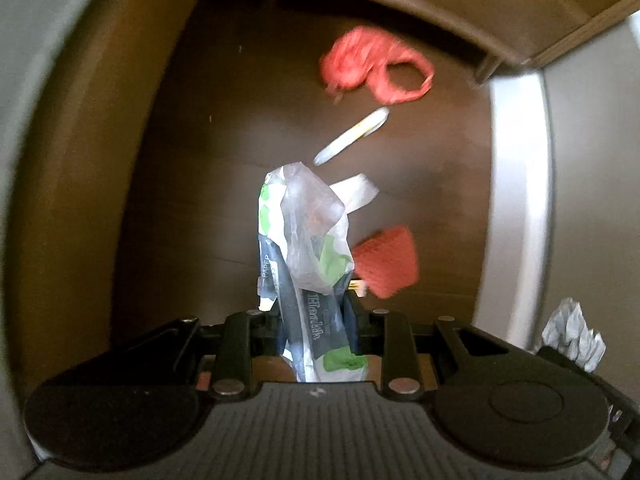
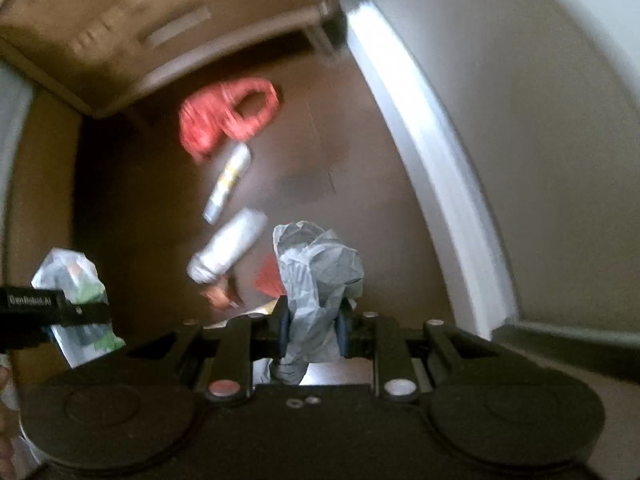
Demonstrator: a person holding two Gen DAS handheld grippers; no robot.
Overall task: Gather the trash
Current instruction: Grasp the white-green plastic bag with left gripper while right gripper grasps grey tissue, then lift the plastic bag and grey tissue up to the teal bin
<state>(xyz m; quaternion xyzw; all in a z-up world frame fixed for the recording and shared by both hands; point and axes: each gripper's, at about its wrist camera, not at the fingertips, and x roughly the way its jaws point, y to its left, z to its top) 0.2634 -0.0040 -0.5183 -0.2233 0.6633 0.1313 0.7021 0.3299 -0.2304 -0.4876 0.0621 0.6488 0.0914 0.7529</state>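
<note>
My left gripper (image 1: 310,312) is shut on a crumpled plastic wrapper (image 1: 304,236) printed in green, white and dark blue, held above the dark floor. My right gripper (image 2: 312,328) is shut on a wad of crumpled grey-white paper (image 2: 316,268). The wrapper and the left gripper also show at the left of the right wrist view (image 2: 76,284); the paper shows at the right edge of the left wrist view (image 1: 574,332). On the floor lie a red net bag (image 1: 372,66), a white tube (image 1: 352,136), a white bottle (image 2: 228,246) and a red piece (image 1: 386,260).
A brown wooden cabinet (image 2: 152,32) stands at the far end. A white baseboard (image 2: 424,160) and pale wall (image 2: 540,120) run along the right. A small yellowish scrap (image 2: 262,310) lies by the right gripper's tip.
</note>
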